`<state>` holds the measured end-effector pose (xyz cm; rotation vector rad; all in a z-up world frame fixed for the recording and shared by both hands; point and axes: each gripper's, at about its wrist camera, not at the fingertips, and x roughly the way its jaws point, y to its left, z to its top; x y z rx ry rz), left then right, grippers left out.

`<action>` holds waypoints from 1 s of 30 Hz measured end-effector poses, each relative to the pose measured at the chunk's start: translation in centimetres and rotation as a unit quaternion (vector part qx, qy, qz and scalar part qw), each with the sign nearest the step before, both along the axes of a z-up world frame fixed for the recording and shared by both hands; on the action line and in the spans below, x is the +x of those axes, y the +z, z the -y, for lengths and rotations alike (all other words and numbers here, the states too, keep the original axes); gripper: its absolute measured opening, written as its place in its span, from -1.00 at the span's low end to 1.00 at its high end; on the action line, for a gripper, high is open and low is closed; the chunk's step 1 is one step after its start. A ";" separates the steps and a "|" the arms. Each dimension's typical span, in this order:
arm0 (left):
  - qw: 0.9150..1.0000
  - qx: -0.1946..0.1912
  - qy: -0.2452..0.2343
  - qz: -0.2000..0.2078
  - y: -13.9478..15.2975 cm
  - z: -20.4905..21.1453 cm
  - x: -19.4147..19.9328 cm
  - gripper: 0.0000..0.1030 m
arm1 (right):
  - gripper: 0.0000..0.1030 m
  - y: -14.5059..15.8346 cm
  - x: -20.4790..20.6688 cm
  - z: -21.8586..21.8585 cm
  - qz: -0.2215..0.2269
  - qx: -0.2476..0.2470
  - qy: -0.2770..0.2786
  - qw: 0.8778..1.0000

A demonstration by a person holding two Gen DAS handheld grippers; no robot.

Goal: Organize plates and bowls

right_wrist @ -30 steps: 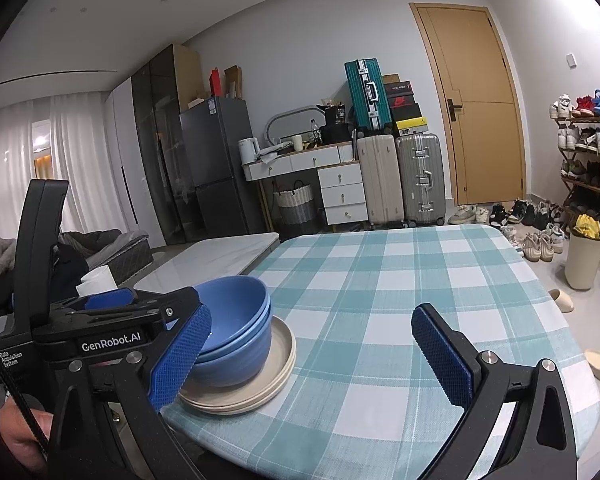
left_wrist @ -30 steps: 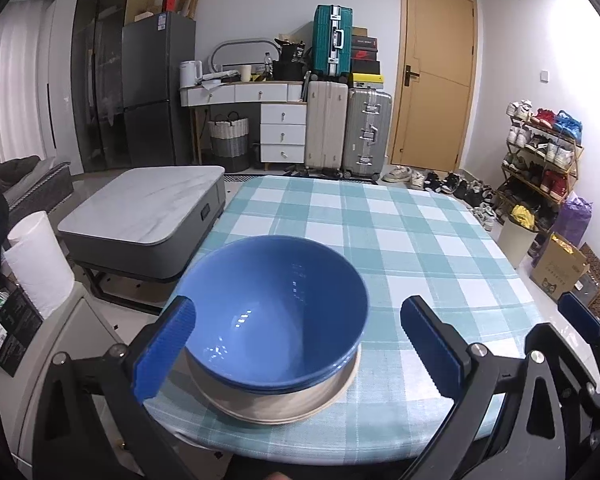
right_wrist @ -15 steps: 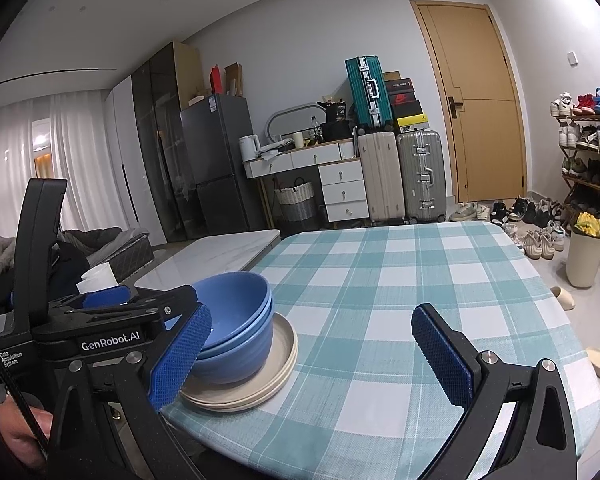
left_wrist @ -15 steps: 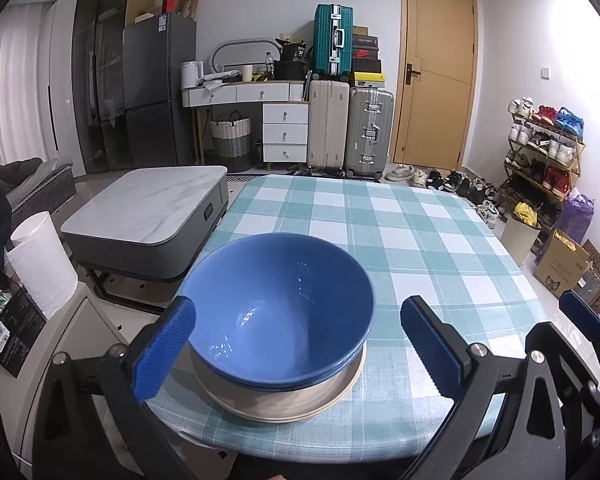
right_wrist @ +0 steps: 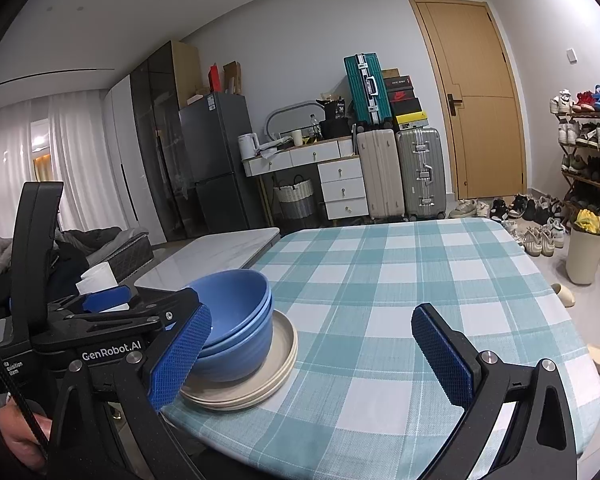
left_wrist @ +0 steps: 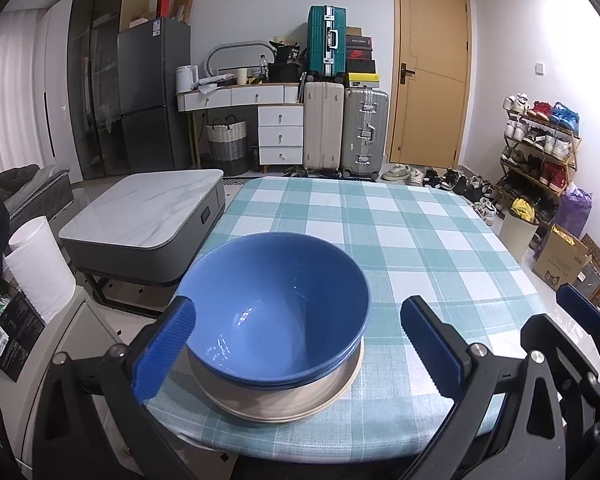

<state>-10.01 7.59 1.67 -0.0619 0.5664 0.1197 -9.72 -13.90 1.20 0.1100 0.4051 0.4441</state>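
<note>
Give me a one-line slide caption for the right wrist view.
Open right gripper beside nested blue bowls stacked on beige plates near the checked table's edge.

Both grippers are held low at the near edge, pointed forward and roughly level. The left gripper [left_wrist: 296, 340] is spread wide, blue pads [left_wrist: 165, 347] well apart and nothing pinched between them. Same story for the right gripper [right_wrist: 312, 356], jaws wide with nothing clamped, ribbed blue pads [right_wrist: 442, 360] facing each other across a big gap. In the right wrist view the left gripper's black body is seen just to the left, side on. A bit of a hand [right_wrist: 22, 438] is caught at the lower left corner there, wrapped around the handle.
</note>
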 end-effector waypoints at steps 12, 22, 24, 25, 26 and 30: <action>1.000 0.001 -0.005 -0.007 -0.4 0.6 0.1 1.00 | 0.98 -0.3 -0.2 0.1 -0.001 0.000 -0.001 1.000; 1.000 0.004 -0.007 -0.007 -0.5 0.5 0.2 1.00 | 0.98 -0.4 0.2 0.4 -0.008 -0.002 -0.005 1.000; 1.000 0.006 -0.008 -0.006 -0.5 0.5 0.3 1.00 | 0.98 -0.5 0.3 0.5 -0.011 -0.002 -0.006 1.000; 1.000 0.007 -0.008 -0.007 -0.5 0.5 0.3 1.00 | 0.98 -0.4 0.3 0.6 -0.011 -0.002 -0.007 1.000; 1.000 0.006 -0.009 -0.008 -0.6 0.6 0.4 1.00 | 0.98 -0.4 0.4 0.6 -0.011 -0.002 -0.007 1.000; 1.000 0.010 -0.010 -0.020 -0.9 0.8 0.6 1.00 | 0.98 -0.5 0.5 0.6 -0.015 -0.004 -0.005 1.000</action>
